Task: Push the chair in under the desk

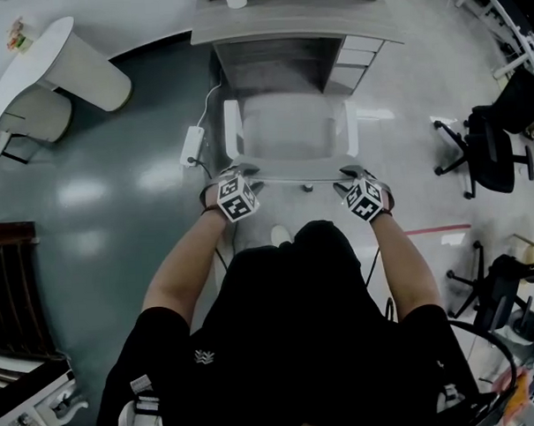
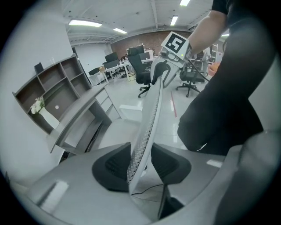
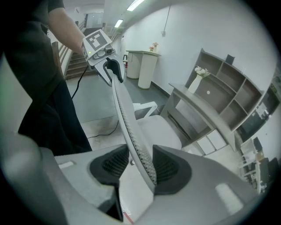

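A white mesh-back chair faces the grey desk, with its seat in front of the desk's knee opening. I stand behind it. My left gripper is shut on the left end of the backrest's top edge, which runs between its dark pads. At the right end my right gripper is shut on the same backrest, with pads on both sides. Each gripper view shows the other gripper, the right gripper and the left gripper, at the far end of the backrest.
A drawer unit sits under the desk's right side. A power strip and its cable lie on the floor left of the chair. Black office chairs stand to the right, and a white round table at the far left. Grey shelves rise behind the desk.
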### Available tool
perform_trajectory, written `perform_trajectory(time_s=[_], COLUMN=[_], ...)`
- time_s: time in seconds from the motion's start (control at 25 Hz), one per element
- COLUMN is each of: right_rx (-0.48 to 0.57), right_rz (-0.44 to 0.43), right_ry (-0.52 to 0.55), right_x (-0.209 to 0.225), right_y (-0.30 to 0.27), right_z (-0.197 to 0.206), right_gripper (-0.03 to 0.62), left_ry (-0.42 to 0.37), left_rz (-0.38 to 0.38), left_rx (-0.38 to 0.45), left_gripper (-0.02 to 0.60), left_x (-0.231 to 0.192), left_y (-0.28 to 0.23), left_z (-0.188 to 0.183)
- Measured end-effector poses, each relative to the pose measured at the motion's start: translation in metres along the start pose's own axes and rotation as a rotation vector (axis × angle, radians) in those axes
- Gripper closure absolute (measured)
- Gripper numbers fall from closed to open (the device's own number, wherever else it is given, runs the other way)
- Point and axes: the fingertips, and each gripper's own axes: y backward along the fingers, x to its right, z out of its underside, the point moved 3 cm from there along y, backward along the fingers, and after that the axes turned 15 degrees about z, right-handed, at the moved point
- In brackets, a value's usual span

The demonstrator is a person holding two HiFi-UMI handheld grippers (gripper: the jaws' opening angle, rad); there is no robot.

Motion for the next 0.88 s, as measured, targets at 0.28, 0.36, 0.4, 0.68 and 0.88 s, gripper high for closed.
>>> perform_trajectory(time_s=[0.28, 0.36, 0.4, 0.68, 0.88], right_rx=[-0.004, 0.007, 0.013, -0.004, -0.004], right_rz=[-0.021, -0.021, -0.023, -0.081, -0.093], right_ry=[0.0, 0.008, 0.01, 0.012, 0.018], right_x=[0.023, 0.029, 0.032, 0.062, 0.084], right_y=[-0.02, -0.025, -0.028, -0.05, -0.071], right_z=[-0.016, -0.022, -0.025, -0.046, -0.054], right_gripper=[0.424, 0.425, 0.425, 0.43, 0.431], left_ry=[0.009, 0.007, 0.008, -0.003, 0.02], left_rz=[0.019, 0.018, 0.018, 0.006, 0.007], left_rx=[-0.006, -0.006, -0.009, -0.011, -0.011], left_gripper=[0.428, 0.429, 0.43, 0.43, 0.428], left_x=[-0.036, -0.045, -0.05, -0.091, -0.122], left_y=[0.003, 0.004, 0.006, 0.012, 0.01], left_z=[0.0, 0.002, 0.003, 0.004, 0.002])
